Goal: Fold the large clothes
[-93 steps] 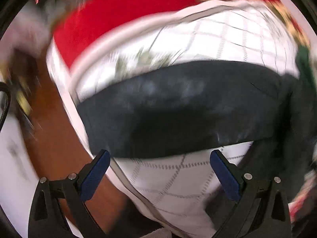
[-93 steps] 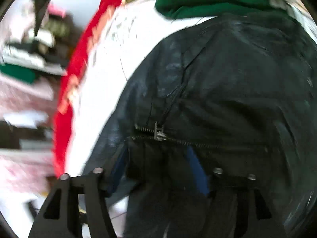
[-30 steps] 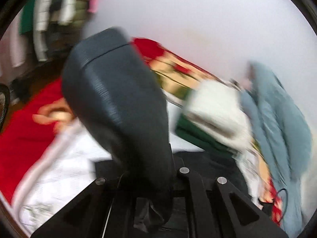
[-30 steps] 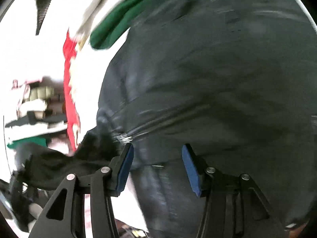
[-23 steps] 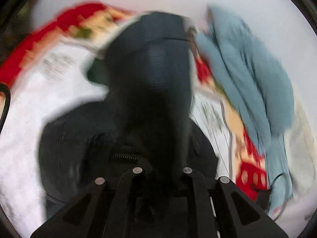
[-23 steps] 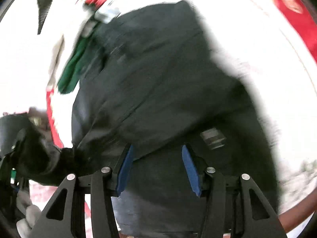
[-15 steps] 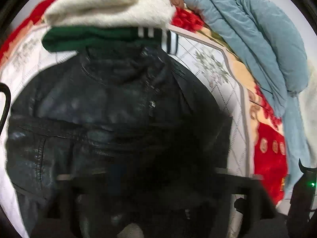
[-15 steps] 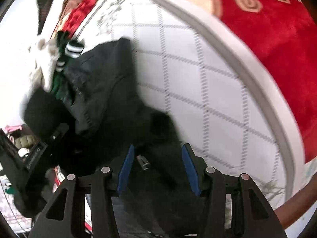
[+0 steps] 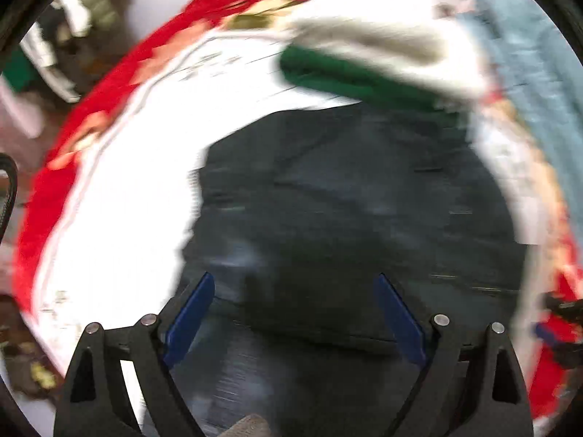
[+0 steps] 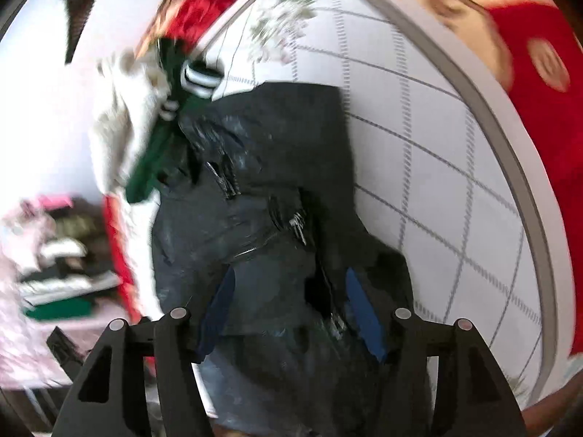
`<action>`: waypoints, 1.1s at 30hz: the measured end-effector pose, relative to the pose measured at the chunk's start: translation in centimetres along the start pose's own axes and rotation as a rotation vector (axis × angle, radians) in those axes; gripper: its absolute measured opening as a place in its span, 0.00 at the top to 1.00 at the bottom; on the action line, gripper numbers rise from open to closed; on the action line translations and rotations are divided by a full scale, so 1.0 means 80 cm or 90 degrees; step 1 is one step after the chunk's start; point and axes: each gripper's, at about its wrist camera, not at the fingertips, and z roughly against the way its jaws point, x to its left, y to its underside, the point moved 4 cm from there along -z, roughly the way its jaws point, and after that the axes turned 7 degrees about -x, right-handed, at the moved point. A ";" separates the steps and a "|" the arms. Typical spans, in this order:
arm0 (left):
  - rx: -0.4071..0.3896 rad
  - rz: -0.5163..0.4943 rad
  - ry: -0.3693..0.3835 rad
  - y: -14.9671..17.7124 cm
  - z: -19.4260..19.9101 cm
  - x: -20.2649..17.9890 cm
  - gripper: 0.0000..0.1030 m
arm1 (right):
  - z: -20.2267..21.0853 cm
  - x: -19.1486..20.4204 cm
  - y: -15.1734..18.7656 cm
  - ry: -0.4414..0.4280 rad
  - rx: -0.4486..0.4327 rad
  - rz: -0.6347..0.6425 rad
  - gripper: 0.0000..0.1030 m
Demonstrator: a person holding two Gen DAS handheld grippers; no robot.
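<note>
Both tools (image 9: 293,309) (image 10: 289,309) just above black jacket (image 10: 262,196)

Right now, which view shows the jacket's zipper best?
Right wrist view. The black jacket is fairly sharp there, and its metal zipper shows just ahead of the open right claw. The left wrist view is motion-blurred: the jacket is a dark mass, no zipper discernible.
</note>
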 end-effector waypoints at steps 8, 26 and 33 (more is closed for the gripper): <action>0.021 -0.029 -0.128 -0.006 -0.083 0.044 0.12 | -0.087 0.036 0.006 0.144 0.052 0.184 0.87; 0.041 0.007 -0.133 0.069 0.004 0.049 0.12 | -0.017 0.002 -0.036 0.082 0.023 0.154 0.60; 0.121 0.022 -0.172 0.133 -0.029 0.090 0.12 | -0.052 -0.050 0.032 0.129 0.133 0.171 0.58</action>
